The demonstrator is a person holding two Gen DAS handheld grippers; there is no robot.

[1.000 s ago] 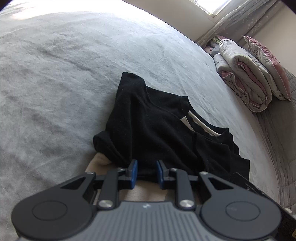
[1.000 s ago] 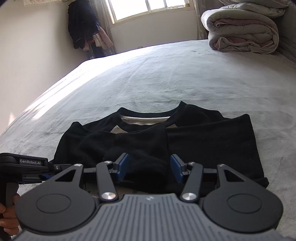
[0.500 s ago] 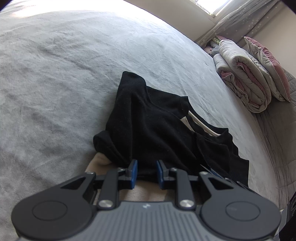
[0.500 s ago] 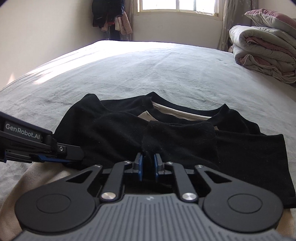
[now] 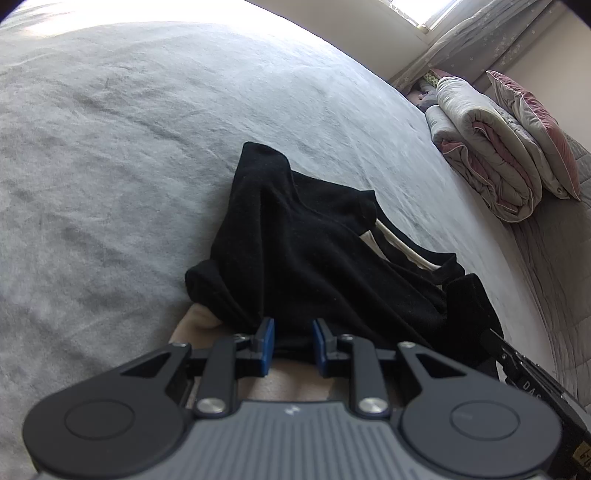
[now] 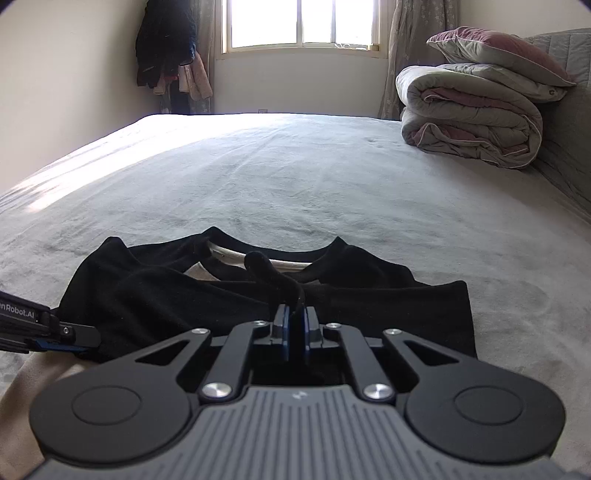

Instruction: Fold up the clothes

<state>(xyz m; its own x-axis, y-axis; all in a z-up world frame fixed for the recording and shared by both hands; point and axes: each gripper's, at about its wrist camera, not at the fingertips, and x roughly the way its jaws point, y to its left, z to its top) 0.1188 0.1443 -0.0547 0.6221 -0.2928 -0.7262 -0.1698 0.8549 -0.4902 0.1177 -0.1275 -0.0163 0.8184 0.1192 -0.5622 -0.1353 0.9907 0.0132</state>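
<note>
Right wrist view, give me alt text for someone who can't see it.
The right claw is shut on a pinched-up fold of a black shirt lying on a grey bed. A folded quilt sits far right, under a window.

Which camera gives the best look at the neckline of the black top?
The right wrist view. It faces the neckline of the black top head-on, showing the whole curved opening and the pale lining inside. The left wrist view sees the top from the side, so only a narrow sliver of the opening shows.
</note>
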